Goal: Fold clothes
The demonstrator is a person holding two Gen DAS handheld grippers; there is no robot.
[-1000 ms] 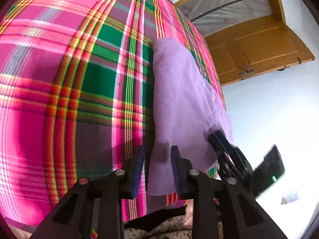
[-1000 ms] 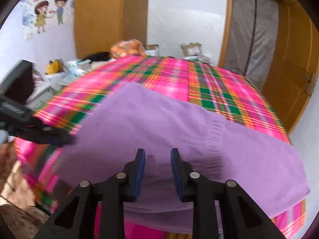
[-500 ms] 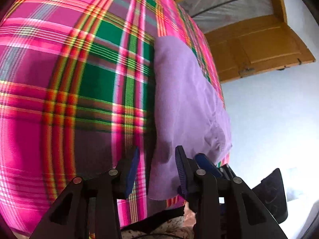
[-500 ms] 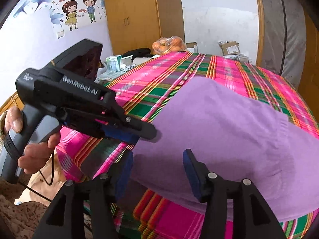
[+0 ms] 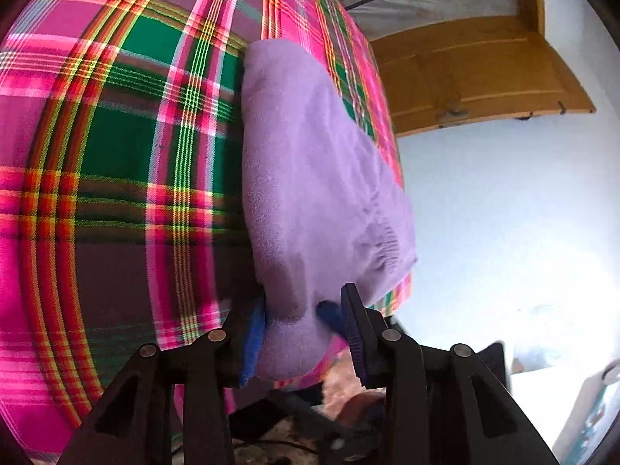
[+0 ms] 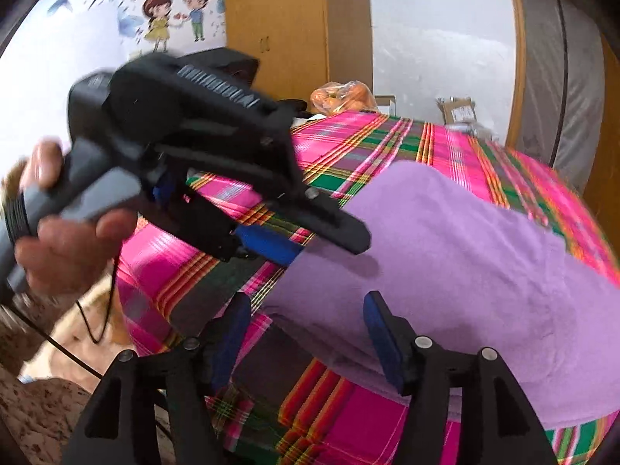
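Observation:
A folded purple garment (image 5: 310, 162) lies along the near edge of a pink and green plaid bedspread (image 5: 116, 155). Its bunched near corner sits between the jaws of my left gripper (image 5: 302, 339), touching the left pad, with a gap at the right pad. In the right wrist view the left gripper (image 6: 325, 248) straddles that corner, one finger just above the garment (image 6: 465, 255), and a hand (image 6: 58, 240) holds its grip. My right gripper (image 6: 306, 333) is close by. Its jaws are opening wide around the garment's front edge without pressing on it.
The bedspread (image 6: 348, 407) drops off right in front of both grippers, over a patterned floor (image 6: 31, 407). An orange bag (image 6: 343, 95) and cardboard boxes (image 6: 455, 106) sit at the far side of the bed. A wooden door (image 5: 484, 77) stands to the right, a wardrobe (image 6: 279, 38) behind.
The right gripper's jaws spread wide and it moved left to the garment's near corner beside the left gripper. The left gripper's jaws widened a little and the corner now sits deeper between them.

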